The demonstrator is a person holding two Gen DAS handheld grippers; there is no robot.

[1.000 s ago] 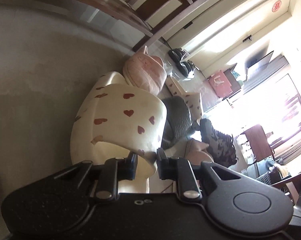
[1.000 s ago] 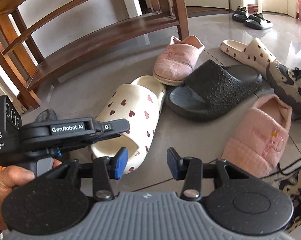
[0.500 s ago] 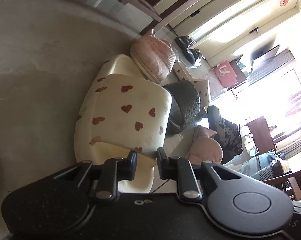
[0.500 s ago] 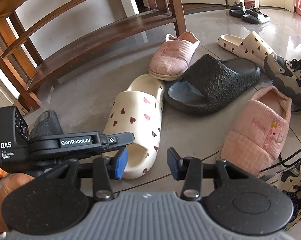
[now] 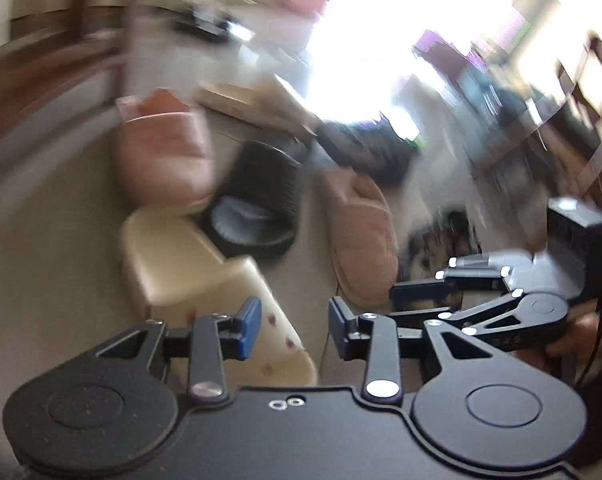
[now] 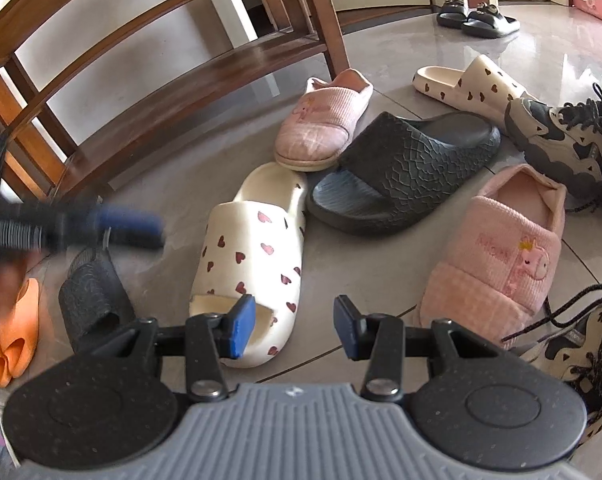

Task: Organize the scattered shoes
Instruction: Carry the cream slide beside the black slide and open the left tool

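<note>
A: Left gripper [image 5: 289, 328]?
B: Jaws opening, nothing between the pads. The cream heart slipper [image 6: 253, 256] lies flat on the floor tiles [image 6: 381, 80] below and beyond it. The left wrist view is badly smeared; little else is readable there.

A: Right gripper [image 6: 295, 330]?
B: Jaws apart, empty, hanging over the toe end of that same slipper without touching it.

A: Where are the other shoes?
B: The nearer pink slipper [image 6: 501, 248] sits right of the cream one. The black slide [image 6: 413, 164] lies between them, further back, close to the cream slipper's heel. A second pink slipper [image 6: 325, 124] rests behind, its toe just beside that heel. The matching heart slipper [image 6: 469, 84] is well apart, far right, next to a grey sneaker [image 6: 569, 140].

A: Left edge?
B: A small black slide [image 6: 89, 292] and an orange sandal [image 6: 13, 336], near the wooden rack [image 6: 181, 88].
</note>
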